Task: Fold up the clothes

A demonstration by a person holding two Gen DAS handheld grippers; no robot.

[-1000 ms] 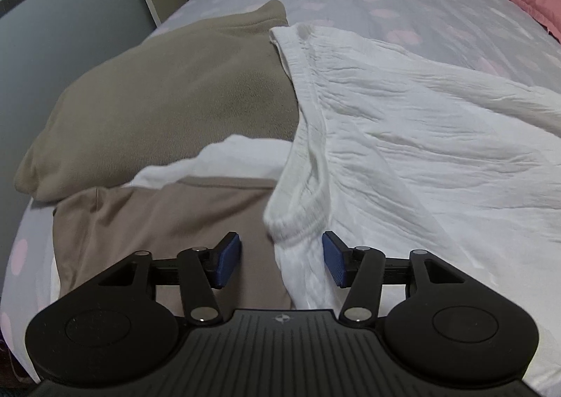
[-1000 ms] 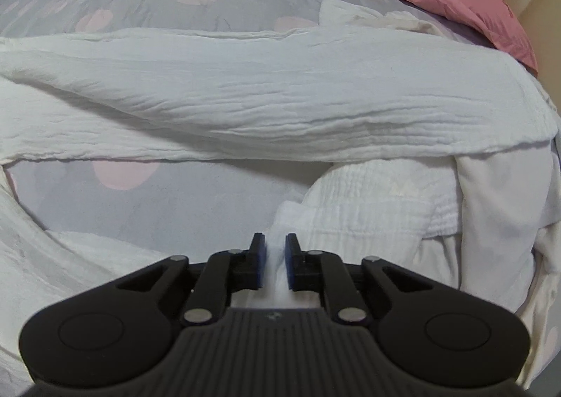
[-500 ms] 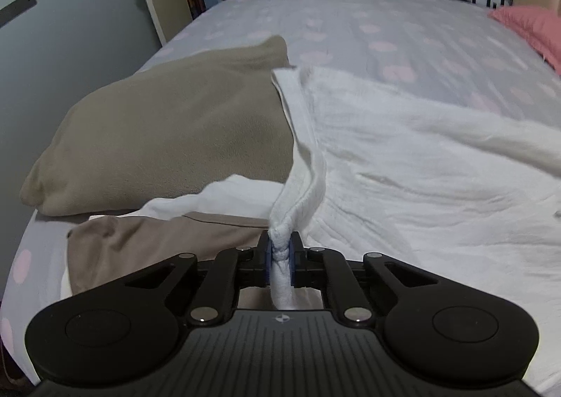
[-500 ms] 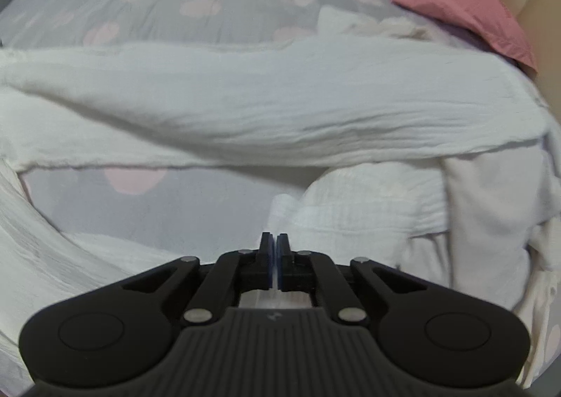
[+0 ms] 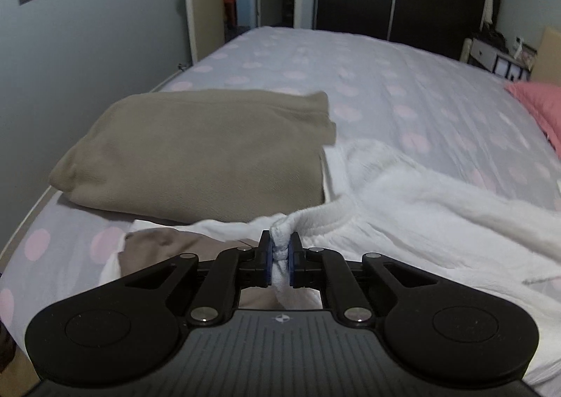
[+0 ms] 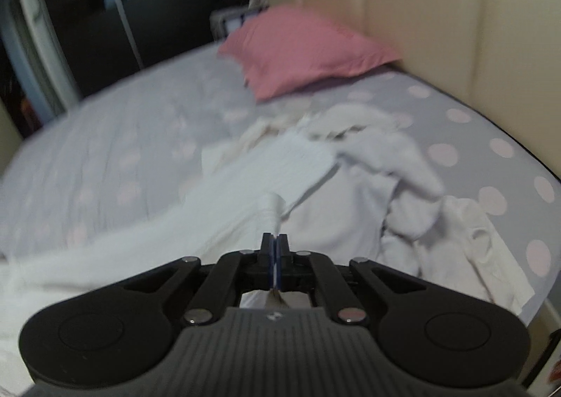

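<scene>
At bottom centre my left gripper pinches the bunched waistband of the white garment; my right gripper clamps a thin edge of it. Mid-left lies a folded olive blanket; upper centre, a pink pillow.

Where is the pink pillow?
In the right wrist view the pink pillow lies at the far end of the dotted bed, against the cream headboard, just beyond the pile of white clothes.
</scene>
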